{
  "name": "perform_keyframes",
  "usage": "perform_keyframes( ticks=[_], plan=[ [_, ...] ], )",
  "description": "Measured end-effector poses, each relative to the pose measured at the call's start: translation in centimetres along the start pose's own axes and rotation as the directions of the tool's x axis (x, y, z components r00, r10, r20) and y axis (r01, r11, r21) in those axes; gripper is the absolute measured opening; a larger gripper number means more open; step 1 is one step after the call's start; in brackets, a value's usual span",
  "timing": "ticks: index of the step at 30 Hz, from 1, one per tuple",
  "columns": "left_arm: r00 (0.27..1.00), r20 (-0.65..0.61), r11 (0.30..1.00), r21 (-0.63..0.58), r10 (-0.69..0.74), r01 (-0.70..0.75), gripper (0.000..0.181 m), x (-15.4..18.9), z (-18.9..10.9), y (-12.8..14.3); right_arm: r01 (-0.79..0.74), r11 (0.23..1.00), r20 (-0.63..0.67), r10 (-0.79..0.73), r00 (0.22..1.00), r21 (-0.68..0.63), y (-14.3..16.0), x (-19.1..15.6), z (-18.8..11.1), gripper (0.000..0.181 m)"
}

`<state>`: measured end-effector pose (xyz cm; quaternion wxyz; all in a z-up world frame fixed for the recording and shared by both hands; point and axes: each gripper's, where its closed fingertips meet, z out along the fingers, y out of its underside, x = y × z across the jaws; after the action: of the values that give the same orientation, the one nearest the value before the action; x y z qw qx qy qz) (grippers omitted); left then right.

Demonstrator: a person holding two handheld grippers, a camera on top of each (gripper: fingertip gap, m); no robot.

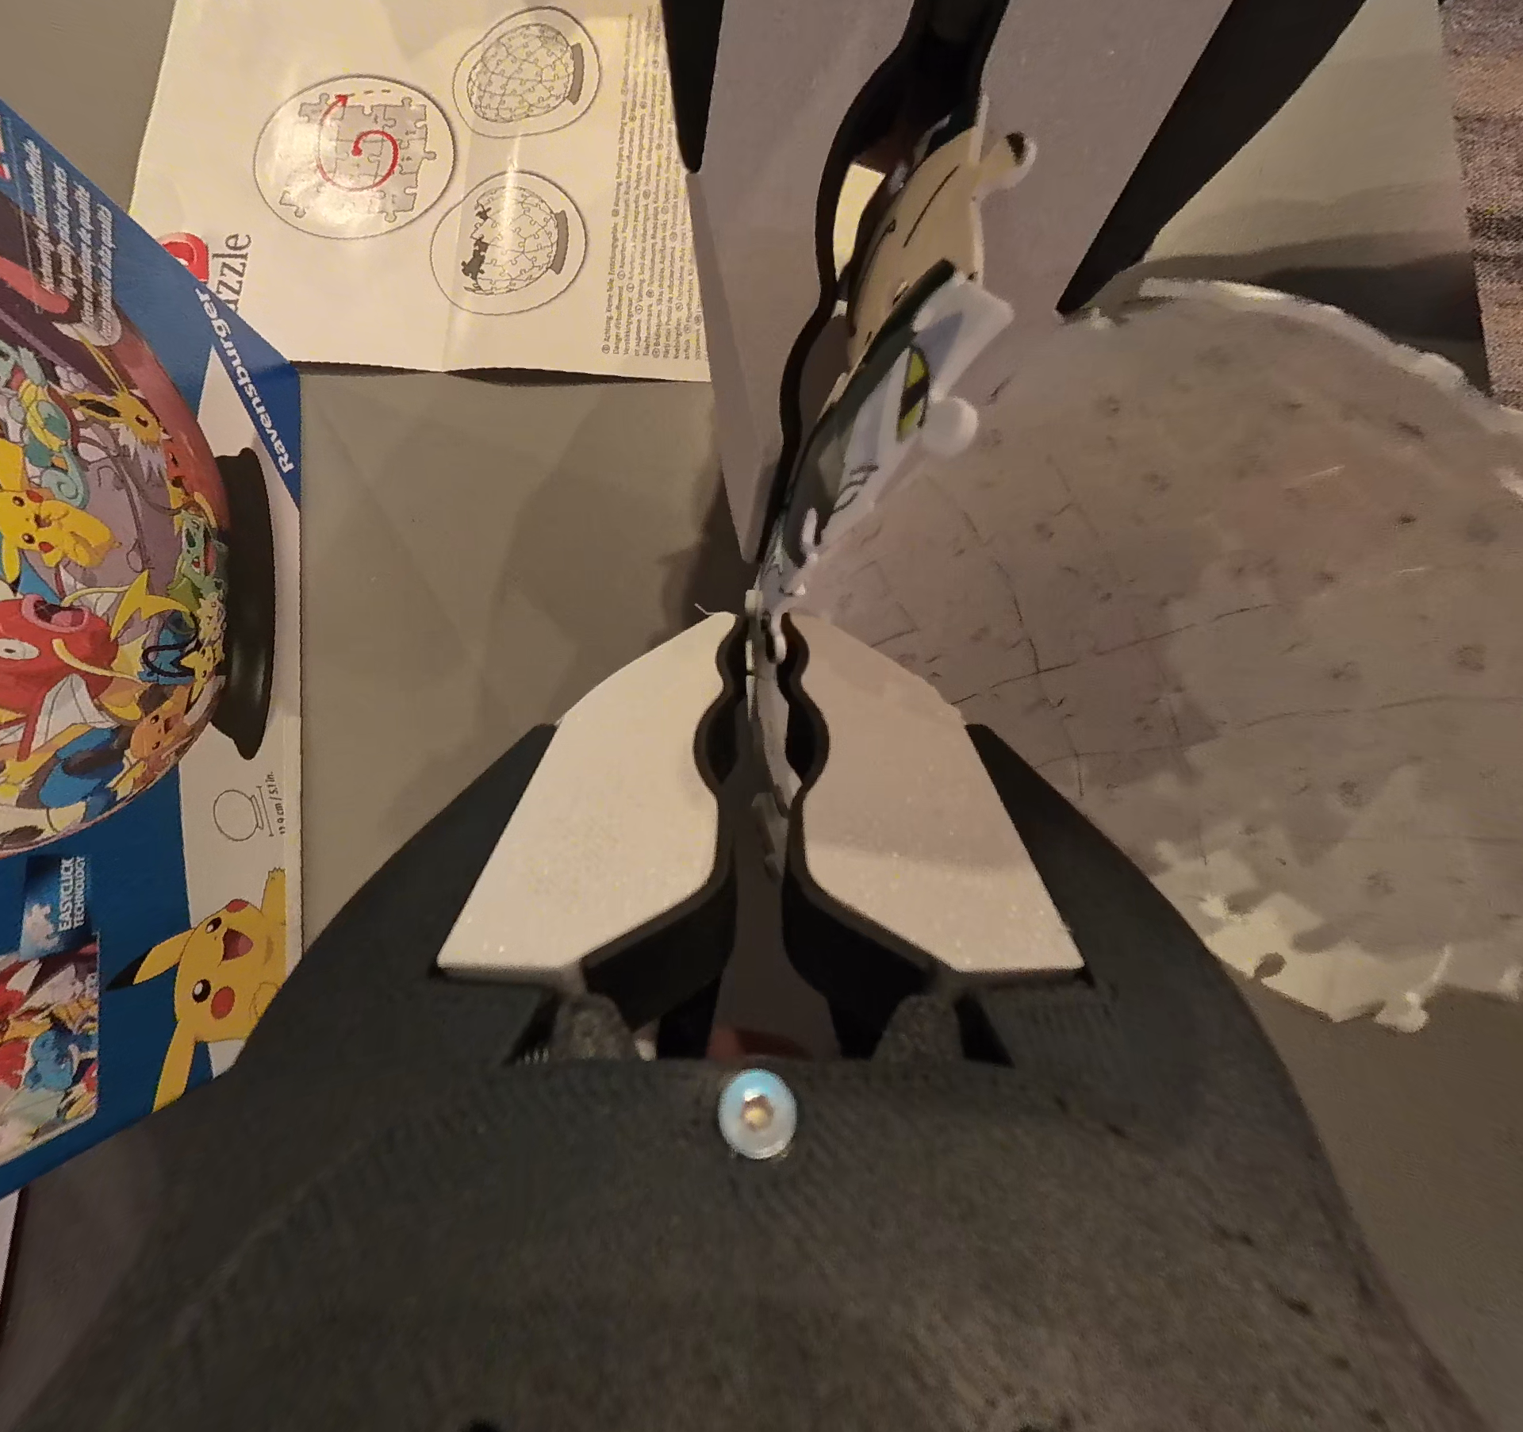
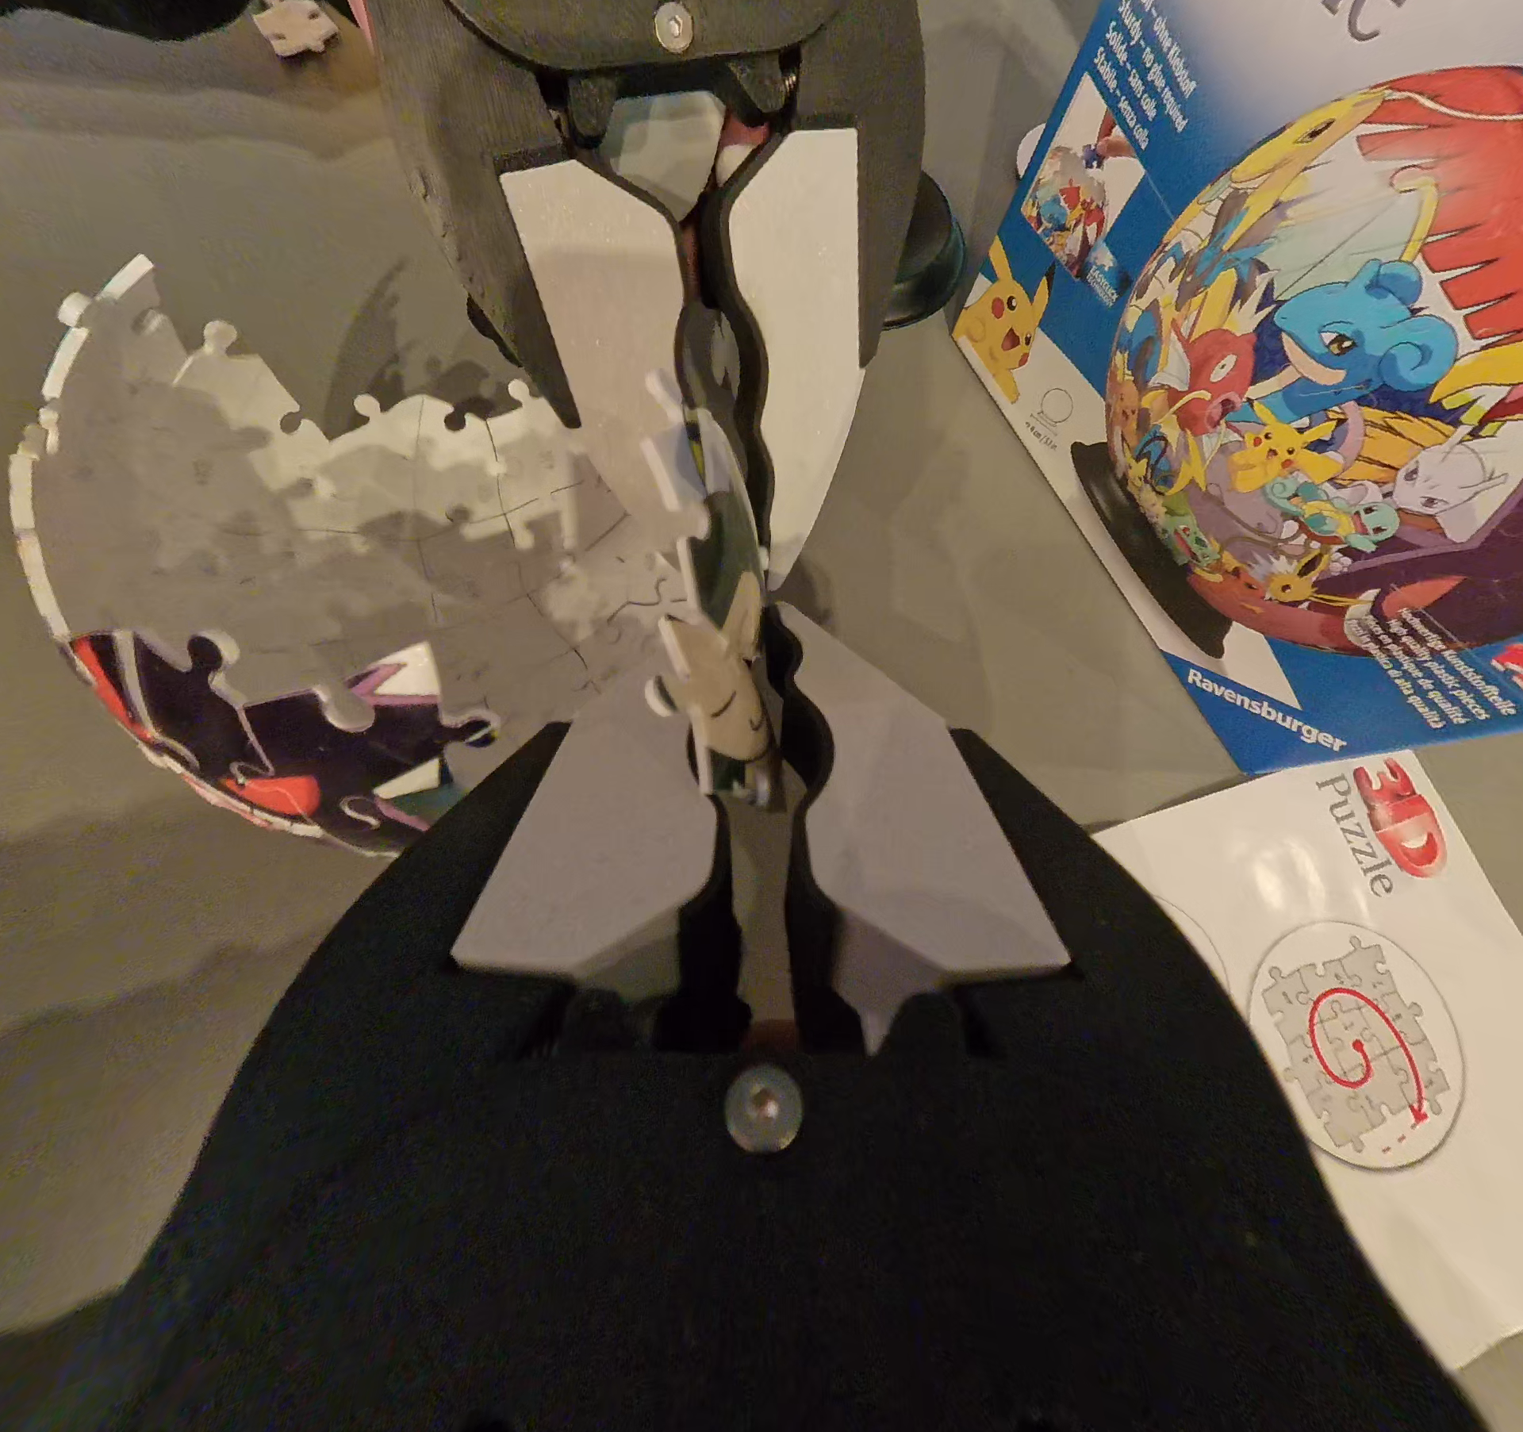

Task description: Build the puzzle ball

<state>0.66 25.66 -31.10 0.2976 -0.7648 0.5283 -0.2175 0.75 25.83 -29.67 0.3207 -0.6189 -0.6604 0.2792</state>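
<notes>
I have both hand-held grippers, left (image 1: 754, 634) and right (image 2: 770, 634), clamped on the shell's (image 1: 1195, 609) rim; I'd squeeze gently, tabs aligned.

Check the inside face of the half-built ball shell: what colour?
Plain pale grey, unprinted, on the ball shell; clearest in the right wrist view.

Two black two-finger grippers with white pads meet tip to tip: the left gripper (image 1: 762, 634) and the right gripper (image 2: 770, 626). Between them sits one curved, part-built puzzle shell (image 2: 272, 535). Beside that shell lie one blue picture box (image 2: 1286, 370), one white folded instruction sheet (image 1: 461, 181) and one loose pale puzzle piece (image 2: 292, 24).
</notes>
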Motion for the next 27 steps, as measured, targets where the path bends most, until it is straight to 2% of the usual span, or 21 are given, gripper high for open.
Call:
perform_keyframes(
  ticks=[27],
  plan=[
    [0.999, 0.022, 1.0, 0.005, 0.028, -0.028, 0.009, -0.13, -0.13, -0.2, -0.05, 0.999, 0.038, 0.051, 0.998, -0.01, -0.08, 0.15, 0.02, 0.001]
  ],
)
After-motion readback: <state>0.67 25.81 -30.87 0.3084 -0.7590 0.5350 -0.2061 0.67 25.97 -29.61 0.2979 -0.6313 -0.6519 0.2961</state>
